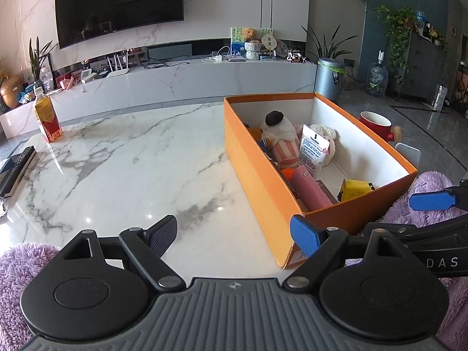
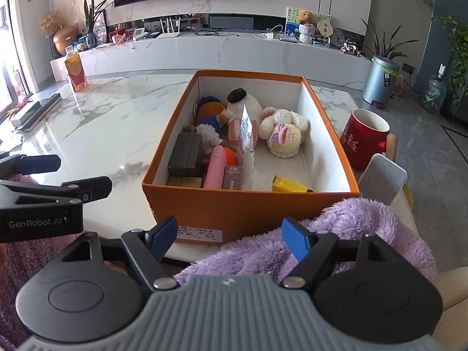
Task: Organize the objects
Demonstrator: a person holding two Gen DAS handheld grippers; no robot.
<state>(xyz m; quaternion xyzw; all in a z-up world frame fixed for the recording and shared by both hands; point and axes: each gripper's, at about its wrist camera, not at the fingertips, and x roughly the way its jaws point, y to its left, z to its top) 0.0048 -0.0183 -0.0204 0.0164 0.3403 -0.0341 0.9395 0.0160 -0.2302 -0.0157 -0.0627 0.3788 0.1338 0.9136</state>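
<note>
An orange cardboard box point(image 2: 248, 210) stands on the marble table point(image 1: 117, 161); it also shows in the left wrist view point(image 1: 257, 175). Inside lie several things: plush toys point(image 2: 283, 131), a pink tube point(image 2: 216, 169), a dark block point(image 2: 187, 155), a yellow toy point(image 2: 288, 186) and a white sachet point(image 1: 314, 152). My left gripper point(image 1: 234, 234) is open and empty, low over the table left of the box's near corner. My right gripper point(image 2: 229, 238) is open and empty, just before the box's near wall.
A red mug point(image 2: 365, 137) and a white-grey pad point(image 2: 383, 178) stand right of the box. A tea bottle point(image 1: 46, 120) and a remote point(image 1: 17, 166) are at the table's far left. Purple fleece sleeves point(image 2: 336, 234) lie near both grippers.
</note>
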